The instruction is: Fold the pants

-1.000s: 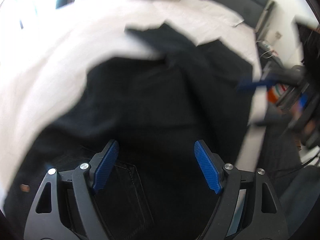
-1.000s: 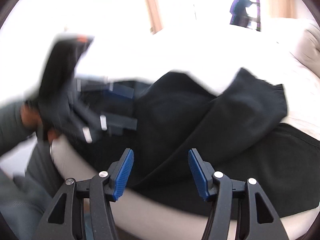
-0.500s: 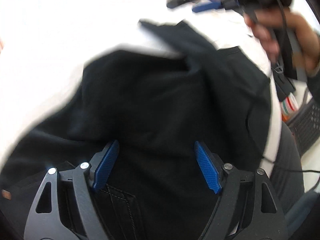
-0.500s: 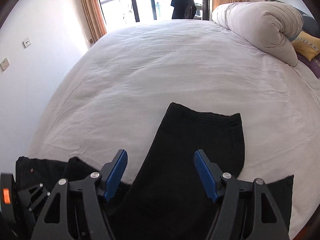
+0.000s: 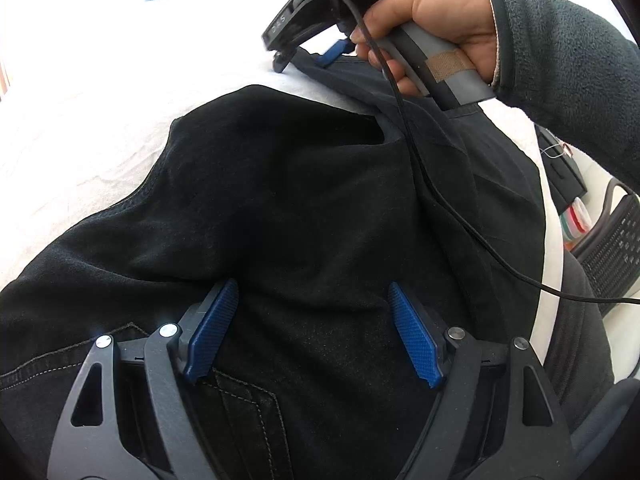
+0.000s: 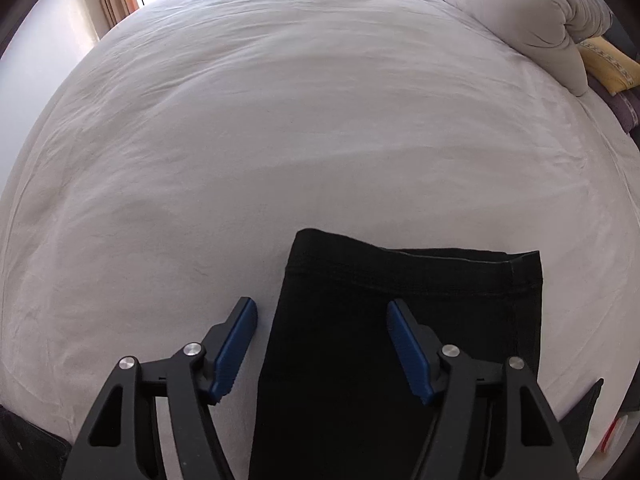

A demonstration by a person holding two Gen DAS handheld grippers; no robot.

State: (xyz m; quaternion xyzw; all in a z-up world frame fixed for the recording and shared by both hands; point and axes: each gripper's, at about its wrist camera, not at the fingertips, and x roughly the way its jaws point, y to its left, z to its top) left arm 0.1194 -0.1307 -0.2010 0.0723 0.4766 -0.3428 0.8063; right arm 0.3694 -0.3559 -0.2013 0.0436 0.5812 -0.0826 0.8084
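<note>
Black denim pants (image 5: pixel 304 200) lie spread on white bed sheet (image 6: pixel 280 120), one leg folded across, hem end (image 6: pixel 412 272) flat near bed edge. Our left gripper (image 5: pixel 314 332) hovers over seat area near stitched back pocket (image 5: pixel 248 408), jaws apart, holding nothing. Our right gripper (image 6: pixel 322 344) likewise spread, straddling leg's side edge. We judge fabric soft, limp, moderately heavy, prone to sag and wrinkle. Best hold: doubled hem corners or waistband, pinching through both layers.

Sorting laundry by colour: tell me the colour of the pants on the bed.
Black pants, shown best in the right wrist view against the white bed sheet.
</note>
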